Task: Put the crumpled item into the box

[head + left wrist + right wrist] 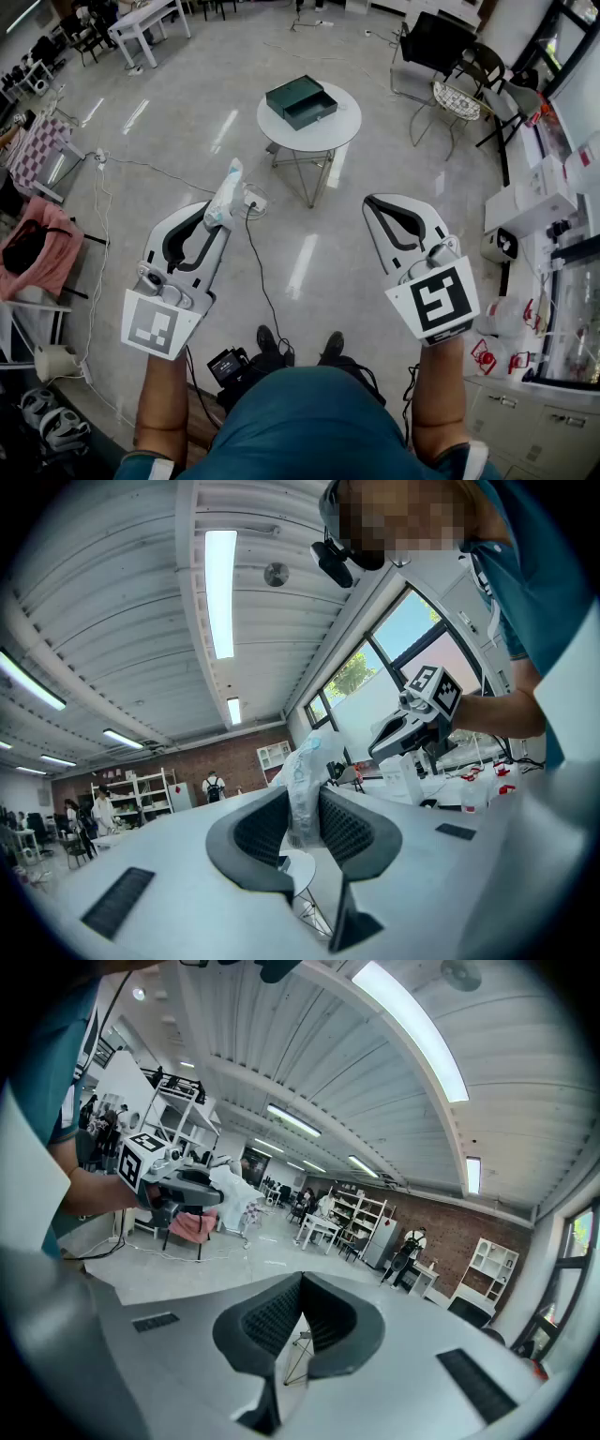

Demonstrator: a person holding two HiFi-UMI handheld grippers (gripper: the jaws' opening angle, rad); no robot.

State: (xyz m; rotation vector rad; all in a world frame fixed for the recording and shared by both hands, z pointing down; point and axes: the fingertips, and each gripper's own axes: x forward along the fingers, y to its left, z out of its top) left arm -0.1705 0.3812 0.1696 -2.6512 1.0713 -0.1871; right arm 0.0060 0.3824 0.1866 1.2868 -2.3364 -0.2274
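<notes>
Two grips: left hand-held gripper [221,223] clamped crumpled item [228,186]; right hand-held gripper [372,202] closed, empty.
Counter [344,126]: round, white, far; carried green box [301,101].
Floor [178,141]: glossy grey.

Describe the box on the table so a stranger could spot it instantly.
Look across the shiny grey floor ahead, where a round white table stands on thin metal legs. On it sits the dark green rectangular box, the only thing on that tabletop.
</notes>
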